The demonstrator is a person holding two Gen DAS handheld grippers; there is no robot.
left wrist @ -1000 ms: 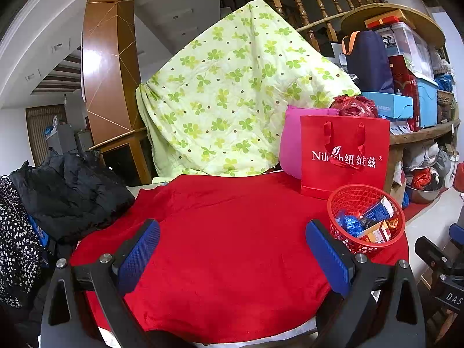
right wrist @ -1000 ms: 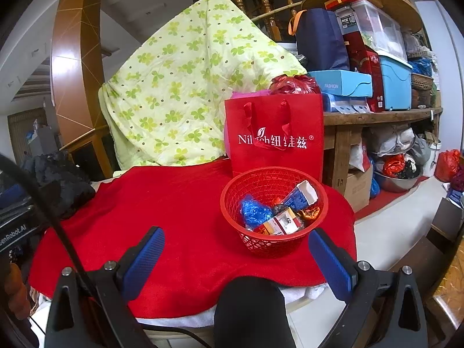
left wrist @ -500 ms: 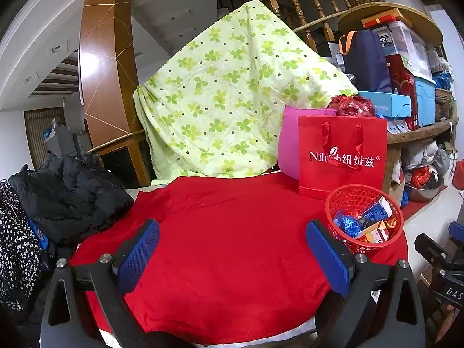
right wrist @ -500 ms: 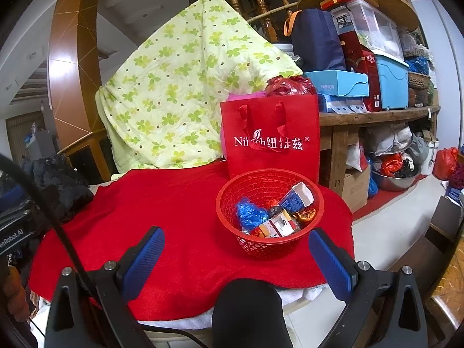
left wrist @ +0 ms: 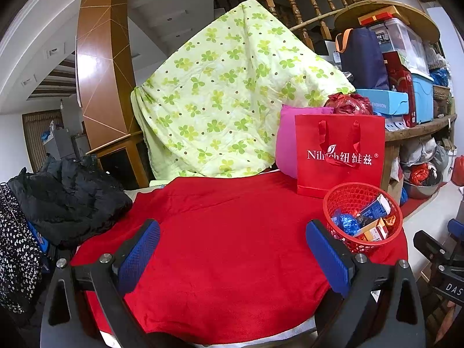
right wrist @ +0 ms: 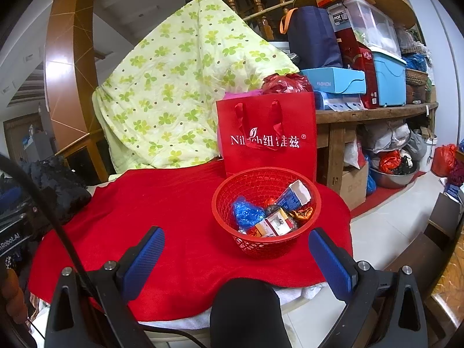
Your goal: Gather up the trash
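Left gripper spread and empty over red tabletop, right gripper spread, red basket of trash centre frame

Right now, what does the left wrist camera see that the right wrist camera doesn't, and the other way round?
Only the left wrist view shows the whole black jacket and a spotted black-and-white cloth beside the table. Only the right wrist view shows the floor at the right, with a steel basin and a cardboard box under the wooden shelf. Both show the red basket of trash, the red gift bag, the red tablecloth and the flowered quilt.
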